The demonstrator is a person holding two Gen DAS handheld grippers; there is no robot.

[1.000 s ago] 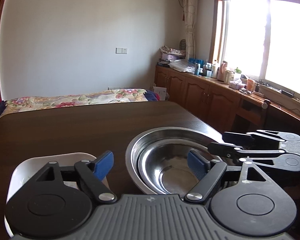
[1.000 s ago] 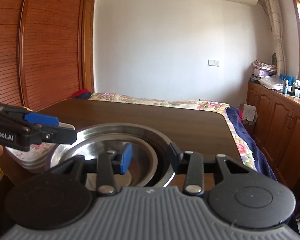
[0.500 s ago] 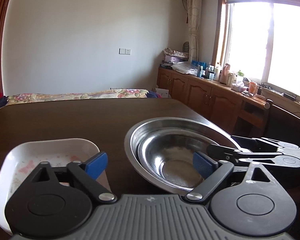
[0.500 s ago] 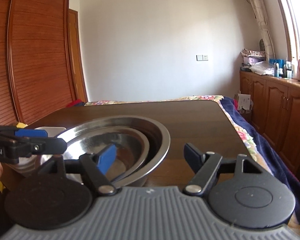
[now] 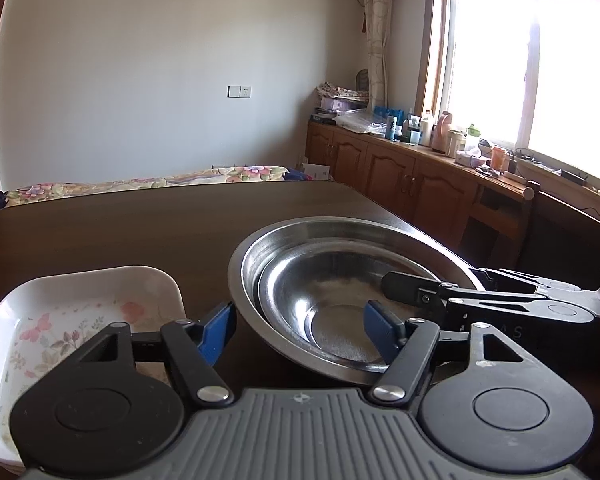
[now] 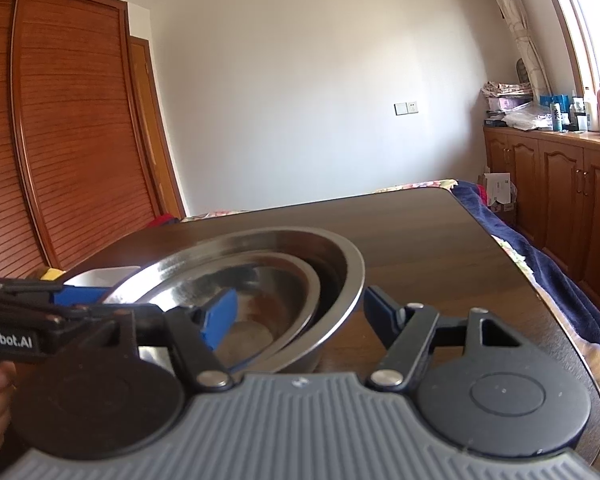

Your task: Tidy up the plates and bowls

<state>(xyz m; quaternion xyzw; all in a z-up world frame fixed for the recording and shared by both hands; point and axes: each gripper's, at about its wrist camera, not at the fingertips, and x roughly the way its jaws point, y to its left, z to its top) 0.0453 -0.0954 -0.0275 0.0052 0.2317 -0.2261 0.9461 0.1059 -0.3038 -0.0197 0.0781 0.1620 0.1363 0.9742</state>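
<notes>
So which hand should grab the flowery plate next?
Probably left. The flowery plate lies right beside the open left gripper, on its left. The right gripper is open around the rim of the steel bowls, which sit between it and the plate.

steel bowls point(image 5: 340, 280): nested, perhaps tilted | floral dish point(image 5: 60, 320): beside, left

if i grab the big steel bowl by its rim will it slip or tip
The big steel bowl looks polished, so its thin rim may slip in the pads. A smaller steel bowl nests loosely inside and could slide or rattle. Both grippers straddle the rim, which should curb tipping.
</notes>
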